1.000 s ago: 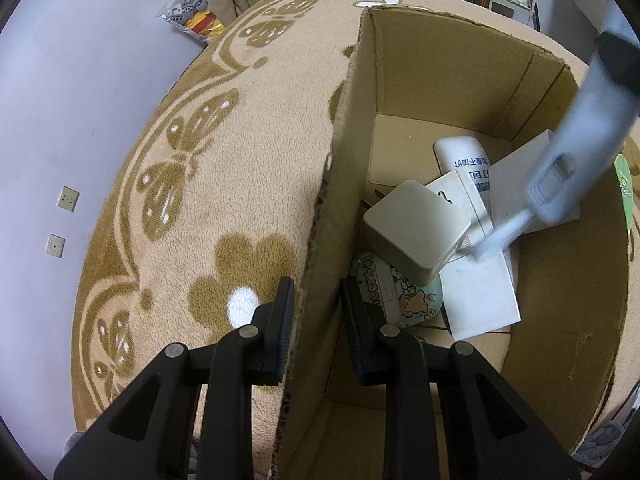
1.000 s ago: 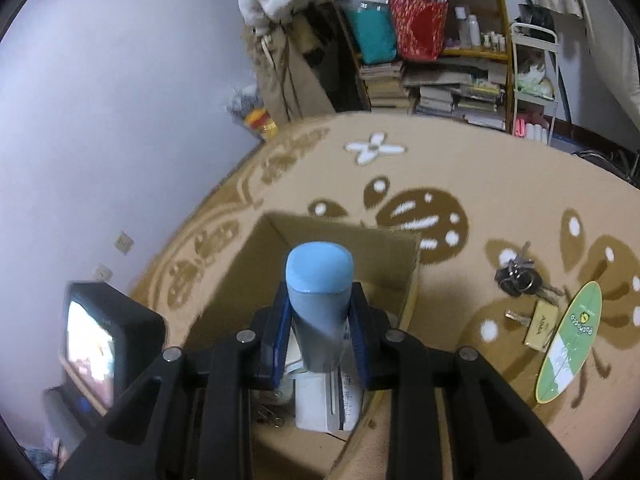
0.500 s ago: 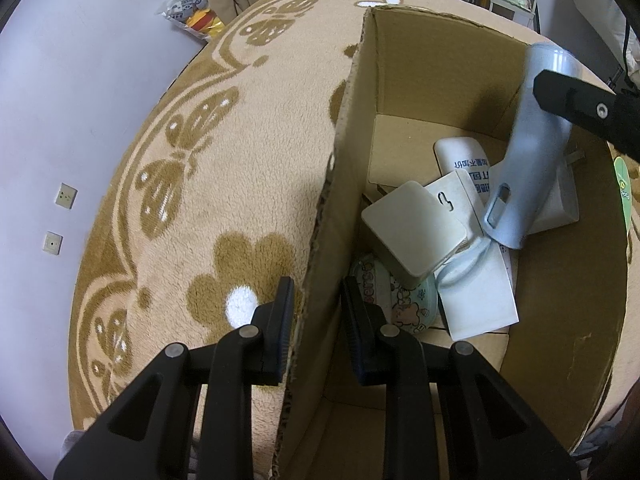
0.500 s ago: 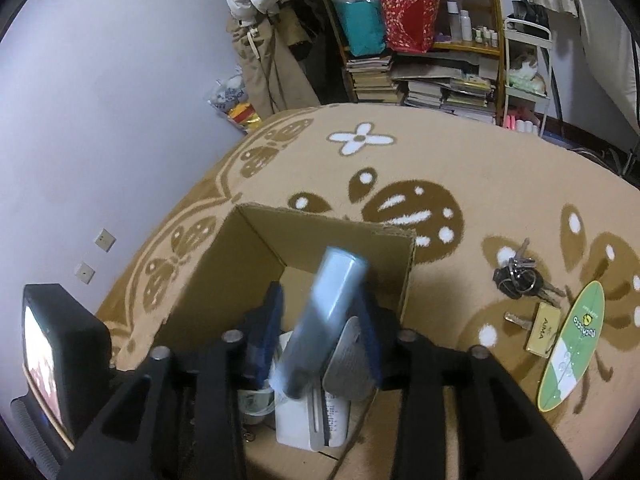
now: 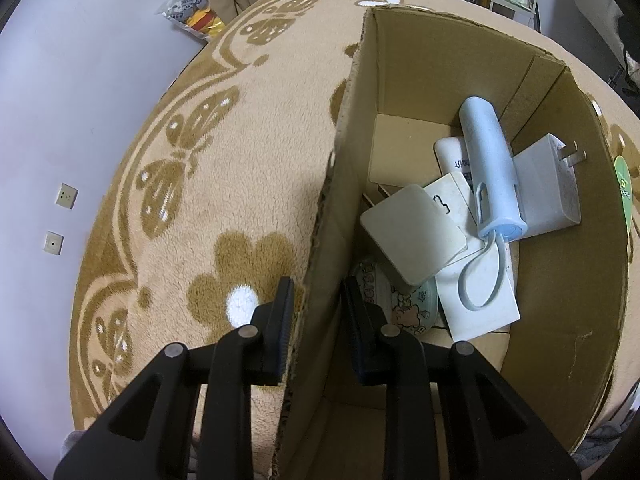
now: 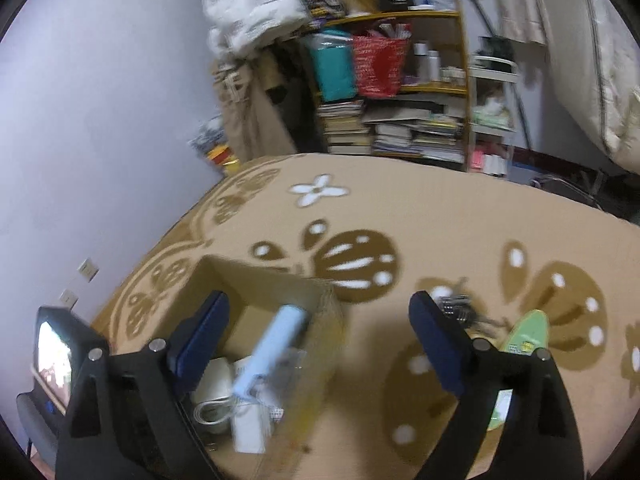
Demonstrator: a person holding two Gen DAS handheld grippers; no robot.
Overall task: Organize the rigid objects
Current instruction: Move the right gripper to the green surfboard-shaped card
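Note:
A cardboard box (image 5: 448,60) stands on a patterned beige rug. My left gripper (image 5: 316,308) is shut on the box's left wall (image 5: 340,184), one finger each side. Inside lie a light blue cylindrical device (image 5: 490,168) with a loop strap, a white charger plug (image 5: 548,184), a cream square case (image 5: 414,232), white cards and a round cartoon tin (image 5: 408,304). My right gripper (image 6: 320,336) is open and empty above the box (image 6: 256,280); the blue device (image 6: 272,352) lies in the box below it.
On the rug right of the box lie a bunch of keys (image 6: 460,308) and a green oval tag (image 6: 524,336). A bookshelf (image 6: 400,92) with books and bags stands at the far wall. A snack bag (image 5: 192,0) lies by the left wall.
My right gripper opened and let go of the blue device, which dropped into the box onto the charger and cards. The gripper then rose and pulled back. The left gripper has not moved.

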